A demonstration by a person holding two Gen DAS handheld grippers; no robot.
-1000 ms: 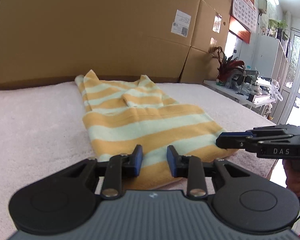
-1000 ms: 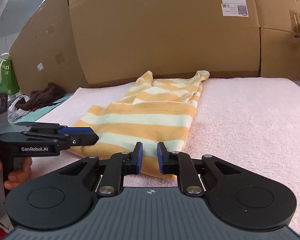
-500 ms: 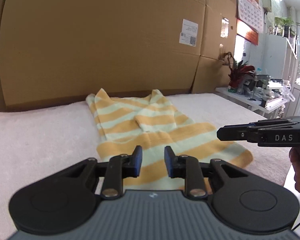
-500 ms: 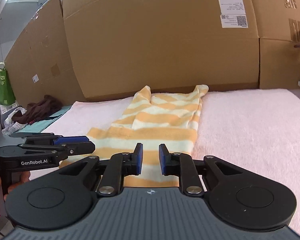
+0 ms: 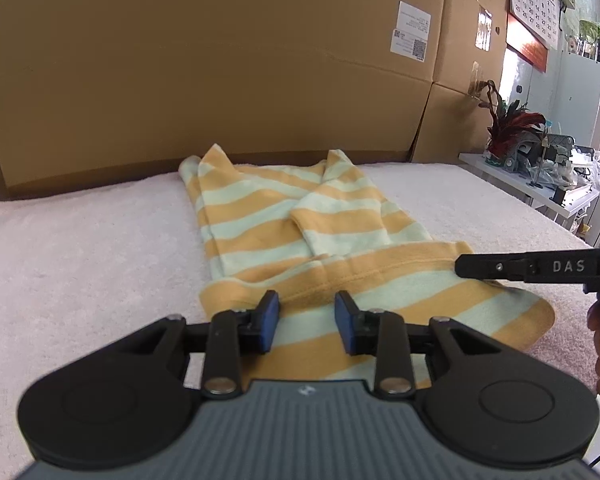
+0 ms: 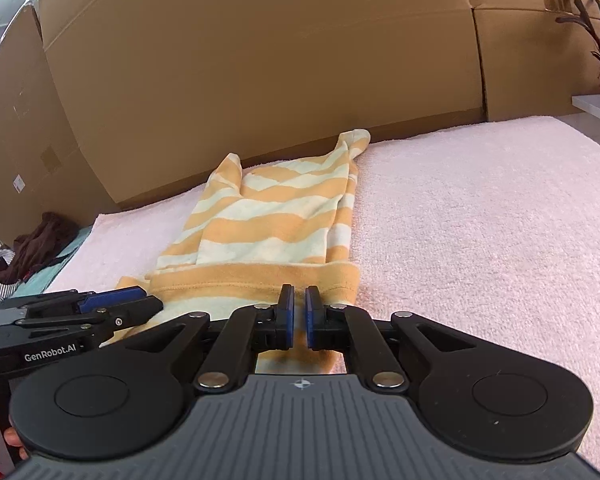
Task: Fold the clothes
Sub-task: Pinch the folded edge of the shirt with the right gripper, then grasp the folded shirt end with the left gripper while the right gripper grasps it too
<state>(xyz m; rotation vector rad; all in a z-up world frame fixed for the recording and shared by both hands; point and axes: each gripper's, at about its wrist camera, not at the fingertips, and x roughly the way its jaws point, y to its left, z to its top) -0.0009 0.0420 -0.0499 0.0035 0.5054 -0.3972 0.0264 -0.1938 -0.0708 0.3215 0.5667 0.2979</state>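
Striped orange-and-pale-green top [image 5: 312, 240] lay lengthwise on the pink towel surface [image 5: 80, 248], bottom part folded up over the body, a sleeve folded across the middle. Left gripper [image 5: 307, 317] was partly open, jaws having just widened, hovering over the near hem, nothing pinched. Right gripper [image 6: 299, 312] had just closed, pads nearly together at the near right fold; cloth between them couldn't be confirmed. Cardboard boxes [image 5: 220, 60] stood behind.

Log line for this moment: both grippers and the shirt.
striped shirt: on pink towel, hem folded up | left gripper: jaws just opening, empty, over shirt | right gripper: shut, at hem
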